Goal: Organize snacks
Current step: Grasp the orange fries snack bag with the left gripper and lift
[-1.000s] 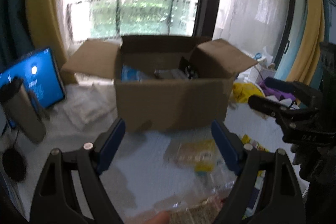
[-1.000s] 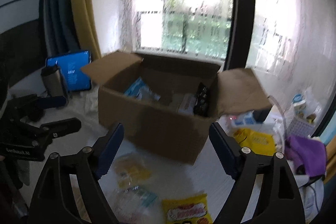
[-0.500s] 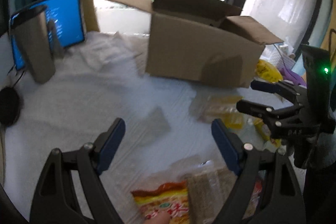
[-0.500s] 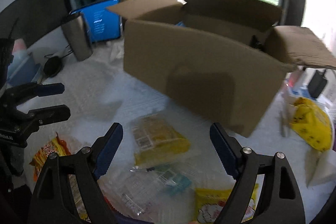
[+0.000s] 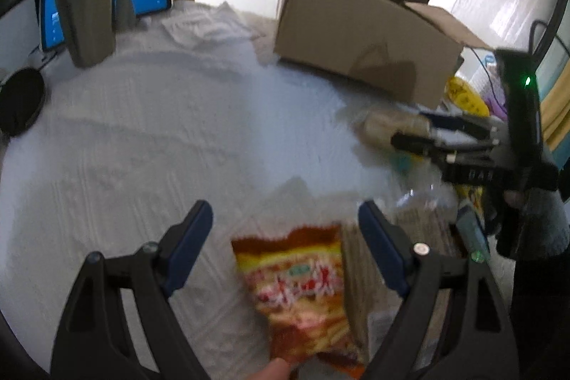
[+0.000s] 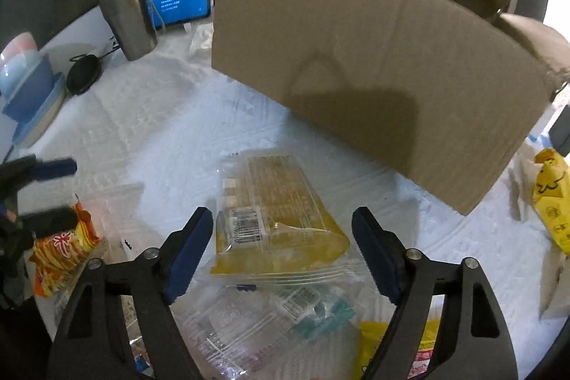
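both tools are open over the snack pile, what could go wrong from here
The right tool is open over the yellow packet, which overlaps a clear packet; closing might pinch both. The left tool is above the orange chip bag, which may crush or slip if squeezed hard. The cardboard box stands close, so a lifted packet could catch its front wall.

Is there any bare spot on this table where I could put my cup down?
Yes: the white cloth lies bare between the steel tumbler, the cardboard box and the red snack bag. Right of that bag, before the box, packets crowd together.
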Demonstrator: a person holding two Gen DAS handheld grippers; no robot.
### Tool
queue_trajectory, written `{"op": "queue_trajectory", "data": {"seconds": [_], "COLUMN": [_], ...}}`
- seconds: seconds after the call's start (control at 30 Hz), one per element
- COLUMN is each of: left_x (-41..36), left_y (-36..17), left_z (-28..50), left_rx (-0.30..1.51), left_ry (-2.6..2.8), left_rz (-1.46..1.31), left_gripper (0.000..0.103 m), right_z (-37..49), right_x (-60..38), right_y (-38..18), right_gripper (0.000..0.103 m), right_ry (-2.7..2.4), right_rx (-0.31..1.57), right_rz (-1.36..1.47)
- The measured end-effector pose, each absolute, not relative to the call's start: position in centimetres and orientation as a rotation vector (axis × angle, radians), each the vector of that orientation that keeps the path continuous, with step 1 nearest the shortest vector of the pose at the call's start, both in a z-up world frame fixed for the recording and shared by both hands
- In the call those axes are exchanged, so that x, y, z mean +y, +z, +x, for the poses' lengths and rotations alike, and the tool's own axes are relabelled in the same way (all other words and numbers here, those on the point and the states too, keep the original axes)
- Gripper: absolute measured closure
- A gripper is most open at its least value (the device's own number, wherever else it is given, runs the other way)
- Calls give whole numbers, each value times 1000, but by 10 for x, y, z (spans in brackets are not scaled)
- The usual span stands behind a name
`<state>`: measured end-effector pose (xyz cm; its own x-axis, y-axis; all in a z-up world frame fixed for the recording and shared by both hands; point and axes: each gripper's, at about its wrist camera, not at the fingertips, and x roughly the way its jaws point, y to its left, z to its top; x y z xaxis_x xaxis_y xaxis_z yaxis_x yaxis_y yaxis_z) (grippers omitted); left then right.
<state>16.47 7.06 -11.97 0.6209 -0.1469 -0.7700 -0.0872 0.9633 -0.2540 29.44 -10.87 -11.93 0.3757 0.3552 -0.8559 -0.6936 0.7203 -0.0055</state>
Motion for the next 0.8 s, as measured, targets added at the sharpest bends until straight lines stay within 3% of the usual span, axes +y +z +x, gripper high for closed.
{"op": "queue_trajectory", "data": {"seconds": [0.6,0.67,0.73,0.8], "left_x": [63,63,62,59], "left_y": [-137,-137,-136,-135], "left_z": [134,131,129,128], "left_rx": [963,956,948,944], "left_ry": [-55,-73,-89,-83], "left_rz": [-261,-262,-271,-261], "left_gripper": [19,29,48,53], "right_z": [259,254,251,249], "right_x": [-128,-131,-132,-135], "right_y": [-85,-83,-82,-80], "right_gripper": [32,32,32,33], "right_ry": [696,695,694,695], "right_rx": [891,887,885,885], "right_rz": [-388,-387,-383,-379]}}
